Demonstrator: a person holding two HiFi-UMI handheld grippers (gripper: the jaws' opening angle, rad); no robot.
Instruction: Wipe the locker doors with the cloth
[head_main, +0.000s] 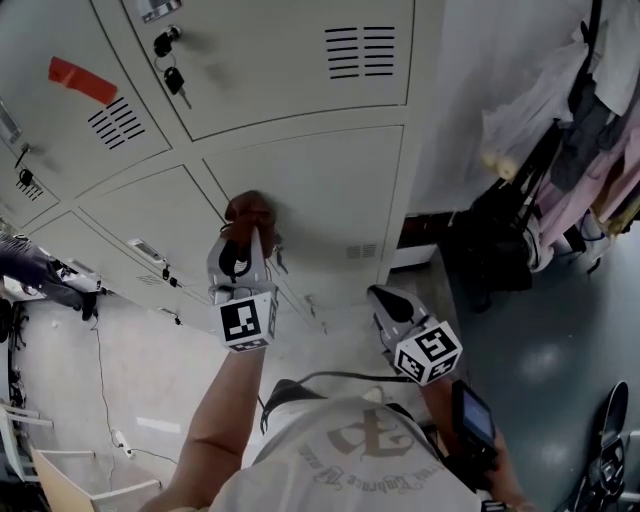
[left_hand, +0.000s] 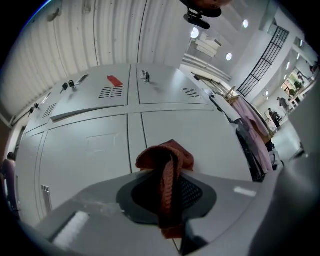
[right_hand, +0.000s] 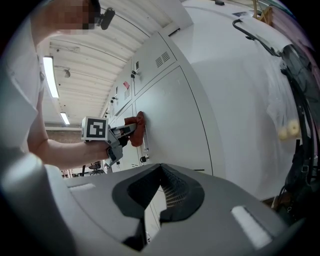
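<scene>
A reddish-brown cloth (head_main: 250, 210) is bunched against a pale grey locker door (head_main: 320, 180) in the lower row. My left gripper (head_main: 251, 230) is shut on the cloth and holds it near the door's left edge. In the left gripper view the cloth (left_hand: 167, 160) hangs pinched between the jaws, its front against the door (left_hand: 205, 132). My right gripper (head_main: 384, 298) is held back and lower, away from the lockers, shut with nothing in it. The right gripper view shows its jaws (right_hand: 159, 195) closed, and further off the left gripper (right_hand: 126, 132) with the cloth (right_hand: 138, 124).
Keys (head_main: 174, 78) hang from an upper door's lock, beside a red tag (head_main: 82, 80). A small latch (head_main: 281, 259) sits just right of the cloth. Clothes on a rack (head_main: 590, 130) and a black bag (head_main: 500, 240) stand right of the lockers.
</scene>
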